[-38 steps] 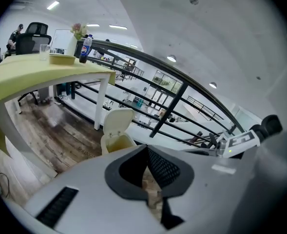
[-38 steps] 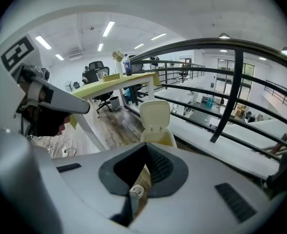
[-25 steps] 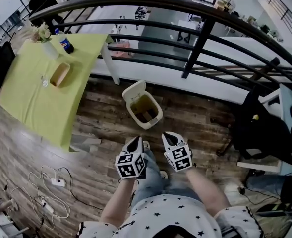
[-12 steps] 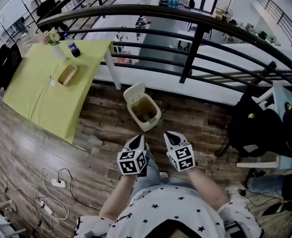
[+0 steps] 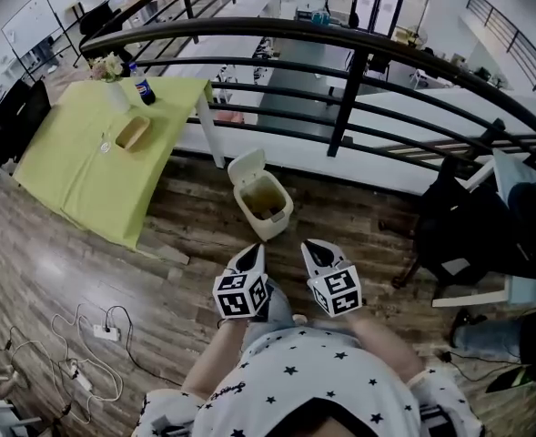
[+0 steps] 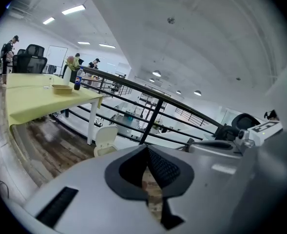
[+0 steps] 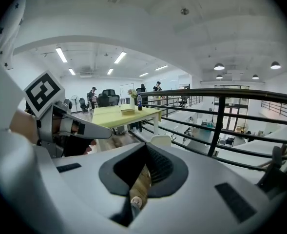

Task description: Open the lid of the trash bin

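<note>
A small white trash bin stands on the wood floor by the railing, its lid tipped up and the brownish inside showing. My left gripper and right gripper are held side by side close to my body, well short of the bin and not touching it. Both are shut with nothing between the jaws. In the left gripper view the raised lid shows just beyond the left gripper. The right gripper also points toward the lid.
A yellow-green table at the left carries a bottle, a vase of flowers and a small tray. A black railing runs behind the bin. A dark chair stands at the right, and cables with a power strip lie on the floor.
The head view has tilted a little, so the bin and table sit slightly higher in frame. Both grippers stay shut near my body and the lid stays up.
</note>
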`<state>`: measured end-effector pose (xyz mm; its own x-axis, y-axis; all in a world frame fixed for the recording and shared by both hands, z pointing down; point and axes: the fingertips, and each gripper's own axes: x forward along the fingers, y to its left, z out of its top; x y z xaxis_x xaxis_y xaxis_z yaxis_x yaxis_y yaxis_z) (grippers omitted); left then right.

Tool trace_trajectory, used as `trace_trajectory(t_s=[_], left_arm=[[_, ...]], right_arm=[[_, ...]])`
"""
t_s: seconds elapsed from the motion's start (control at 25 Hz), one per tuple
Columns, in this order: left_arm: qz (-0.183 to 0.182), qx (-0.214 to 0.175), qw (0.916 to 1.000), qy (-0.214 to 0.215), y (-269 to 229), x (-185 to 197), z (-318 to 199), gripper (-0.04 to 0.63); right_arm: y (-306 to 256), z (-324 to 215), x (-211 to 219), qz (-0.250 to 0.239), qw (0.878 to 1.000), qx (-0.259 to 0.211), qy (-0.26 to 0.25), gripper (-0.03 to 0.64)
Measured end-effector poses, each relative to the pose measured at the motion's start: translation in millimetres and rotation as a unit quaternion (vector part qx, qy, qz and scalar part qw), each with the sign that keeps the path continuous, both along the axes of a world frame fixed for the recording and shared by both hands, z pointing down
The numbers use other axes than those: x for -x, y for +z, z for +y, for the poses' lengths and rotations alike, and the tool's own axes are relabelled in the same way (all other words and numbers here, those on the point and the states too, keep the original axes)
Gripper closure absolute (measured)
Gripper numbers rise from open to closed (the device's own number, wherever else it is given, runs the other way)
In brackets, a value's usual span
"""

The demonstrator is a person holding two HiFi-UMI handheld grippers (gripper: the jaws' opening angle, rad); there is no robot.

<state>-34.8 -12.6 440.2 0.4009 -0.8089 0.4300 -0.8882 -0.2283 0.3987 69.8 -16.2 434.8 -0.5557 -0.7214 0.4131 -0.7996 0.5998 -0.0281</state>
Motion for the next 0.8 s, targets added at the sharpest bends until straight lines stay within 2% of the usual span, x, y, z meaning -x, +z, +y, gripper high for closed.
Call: trace_trajectory(t_s=[0.32,0.8], left_arm=[[-0.006,-0.003,0.9999,0.013,-2,3,8,0.583],[-0.012,-0.013,0.9996,0.021,-10,-12,-1,0.583]], right_arm=[[-9,8,4,0.000,1.000,-0.016,-0.008,0.624],[-25,-6,-4,-0.037,0.999,-0.028,0.007,0.624]])
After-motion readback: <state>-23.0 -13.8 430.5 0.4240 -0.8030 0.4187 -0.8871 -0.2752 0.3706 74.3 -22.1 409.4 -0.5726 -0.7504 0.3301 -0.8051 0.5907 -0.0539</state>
